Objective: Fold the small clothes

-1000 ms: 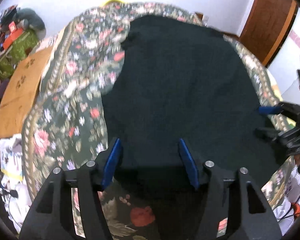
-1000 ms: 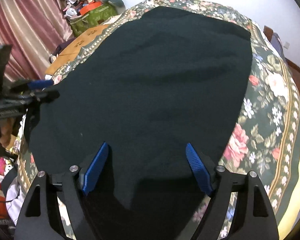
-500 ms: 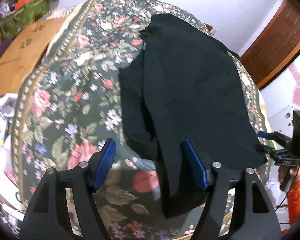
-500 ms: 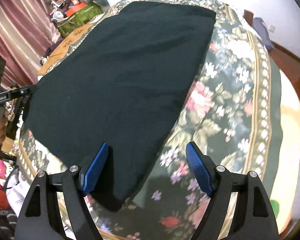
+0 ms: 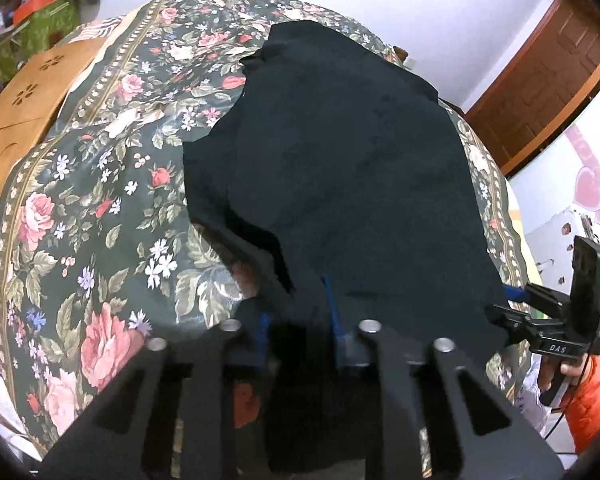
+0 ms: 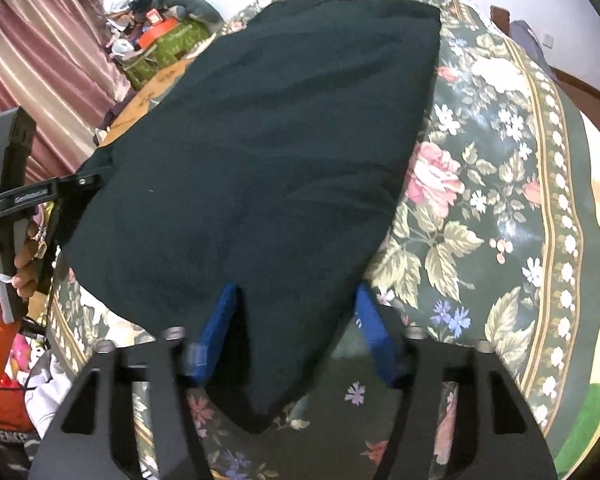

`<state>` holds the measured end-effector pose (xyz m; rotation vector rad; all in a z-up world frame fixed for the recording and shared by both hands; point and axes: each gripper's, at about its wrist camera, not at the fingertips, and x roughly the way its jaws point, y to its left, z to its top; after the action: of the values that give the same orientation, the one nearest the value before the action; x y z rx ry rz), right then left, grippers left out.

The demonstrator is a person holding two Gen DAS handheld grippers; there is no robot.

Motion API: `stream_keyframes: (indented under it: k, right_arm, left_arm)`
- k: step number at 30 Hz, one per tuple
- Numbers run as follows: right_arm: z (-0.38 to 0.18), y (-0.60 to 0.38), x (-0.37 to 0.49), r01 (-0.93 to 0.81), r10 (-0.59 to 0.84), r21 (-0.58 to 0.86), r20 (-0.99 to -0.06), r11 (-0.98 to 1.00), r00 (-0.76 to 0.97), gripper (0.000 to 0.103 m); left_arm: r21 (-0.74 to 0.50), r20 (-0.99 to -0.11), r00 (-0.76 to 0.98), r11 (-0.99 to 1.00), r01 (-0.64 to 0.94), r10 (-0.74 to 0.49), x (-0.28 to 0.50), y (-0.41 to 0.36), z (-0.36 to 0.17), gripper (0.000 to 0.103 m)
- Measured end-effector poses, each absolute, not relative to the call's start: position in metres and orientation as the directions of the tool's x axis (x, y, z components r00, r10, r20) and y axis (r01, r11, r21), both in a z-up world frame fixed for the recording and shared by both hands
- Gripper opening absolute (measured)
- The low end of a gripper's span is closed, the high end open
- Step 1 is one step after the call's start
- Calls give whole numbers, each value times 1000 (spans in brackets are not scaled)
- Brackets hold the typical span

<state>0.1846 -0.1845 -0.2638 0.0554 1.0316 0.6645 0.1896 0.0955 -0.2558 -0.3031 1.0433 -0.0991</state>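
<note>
A black garment [image 5: 340,160] lies spread on a floral bed cover [image 5: 100,200]. My left gripper [image 5: 300,316] is at its near left corner. Its jaws are closing and stand narrow, with bunched black cloth pinched between the blue pads. In the right wrist view this gripper [image 6: 86,180] shows as a slim bar biting the garment's [image 6: 268,140] left edge. My right gripper [image 6: 296,312] is at the near right corner. Its jaws are closing, the cloth's corner lies between the blue pads, and they stand well apart. It also shows at the right edge [image 5: 504,304].
The bed cover [image 6: 480,220] is bare to the right of the garment. A wooden board [image 5: 32,92] and a green box of clutter [image 6: 168,40] sit beyond the bed's left side, by a pink curtain [image 6: 40,60]. A brown door [image 5: 548,80] is at the far right.
Both pairs of jaws have narrowed around the garment's near corners, the left far more. Half a second ago both stood wide apart over the cloth's edges.
</note>
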Motion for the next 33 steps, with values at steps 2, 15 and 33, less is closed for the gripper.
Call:
stream_keyframes:
  k: [2, 15, 33]
  right_arm:
    - [-261, -180, 186, -488, 549, 355, -763, 798, 342, 15]
    - [-204, -184, 215, -532, 592, 328, -662, 780, 460, 5]
    - [-139, -197, 330, -481, 531, 252, -566, 840, 630, 5]
  left_arm:
    - [-287, -835, 506, 956, -67, -215, 191, 95, -255, 14]
    - [-232, -763, 619, 973, 7, -187, 208, 80, -182, 10]
    - [-347, -702, 669, 938, -23, -244, 368, 99, -142, 9]
